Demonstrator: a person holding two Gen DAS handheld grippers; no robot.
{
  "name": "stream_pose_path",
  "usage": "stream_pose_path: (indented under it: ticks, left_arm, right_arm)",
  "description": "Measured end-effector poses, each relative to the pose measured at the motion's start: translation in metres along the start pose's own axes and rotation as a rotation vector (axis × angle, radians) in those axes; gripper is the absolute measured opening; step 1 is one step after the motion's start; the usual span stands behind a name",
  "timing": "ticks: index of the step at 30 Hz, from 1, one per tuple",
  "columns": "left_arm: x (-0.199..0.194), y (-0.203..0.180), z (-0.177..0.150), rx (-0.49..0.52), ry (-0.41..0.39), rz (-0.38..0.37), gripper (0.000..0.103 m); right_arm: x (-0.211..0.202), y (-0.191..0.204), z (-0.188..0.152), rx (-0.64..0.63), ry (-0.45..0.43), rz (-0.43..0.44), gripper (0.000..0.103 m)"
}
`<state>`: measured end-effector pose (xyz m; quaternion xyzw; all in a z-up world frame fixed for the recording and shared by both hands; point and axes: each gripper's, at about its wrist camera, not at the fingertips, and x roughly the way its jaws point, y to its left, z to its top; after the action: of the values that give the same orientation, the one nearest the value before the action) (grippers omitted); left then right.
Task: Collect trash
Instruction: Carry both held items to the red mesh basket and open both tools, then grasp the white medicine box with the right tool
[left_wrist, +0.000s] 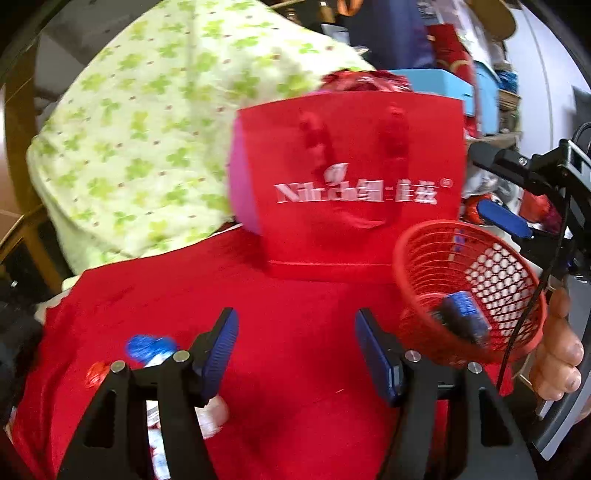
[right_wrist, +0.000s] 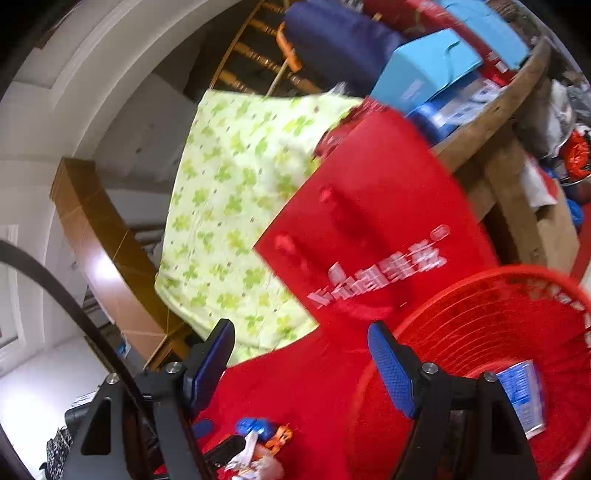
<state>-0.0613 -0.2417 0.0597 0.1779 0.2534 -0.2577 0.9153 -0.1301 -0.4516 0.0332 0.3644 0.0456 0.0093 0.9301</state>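
Observation:
A red mesh basket (left_wrist: 469, 291) is tilted above the red cloth at the right, held by a hand beside it; a blue packet (left_wrist: 461, 317) lies inside. It also shows in the right wrist view (right_wrist: 480, 362) with the blue packet (right_wrist: 522, 391). My left gripper (left_wrist: 295, 347) is open and empty over the red cloth (left_wrist: 288, 369). Blue, white and red wrappers (left_wrist: 151, 349) lie left of its left finger. My right gripper (right_wrist: 301, 362) is open, next to the basket's rim. Crumpled wrappers (right_wrist: 258, 443) lie below it.
A red paper bag with white lettering (left_wrist: 351, 184) stands behind the cloth; it also shows in the right wrist view (right_wrist: 376, 236). A green-patterned quilt (left_wrist: 147, 140) lies at the left. Blue boxes (right_wrist: 428, 66) and clutter sit behind. Wooden furniture (right_wrist: 103, 243) is at left.

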Motion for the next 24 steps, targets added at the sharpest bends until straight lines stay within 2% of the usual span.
stream_pose_path:
  ticks: [8,18,21,24]
  left_arm:
    - [-0.015,0.052,-0.018,-0.069,-0.003,0.061,0.067]
    - [-0.025,0.096,-0.044,-0.130,0.003,0.104,0.067]
    - [-0.022,0.118,-0.059,-0.157,0.027,0.111,0.071]
    - [-0.012,0.153,-0.086,-0.211,0.086,0.143,0.071]
  right_arm:
    - [0.044,0.042,-0.033,-0.065,0.088,0.015,0.078]
    - [0.081,0.070,-0.064,-0.106,0.171,0.022,0.078]
    - [0.102,0.077,-0.078,-0.121,0.246,0.023,0.078]
    - [0.132,0.082,-0.099,-0.130,0.376,0.026,0.078]
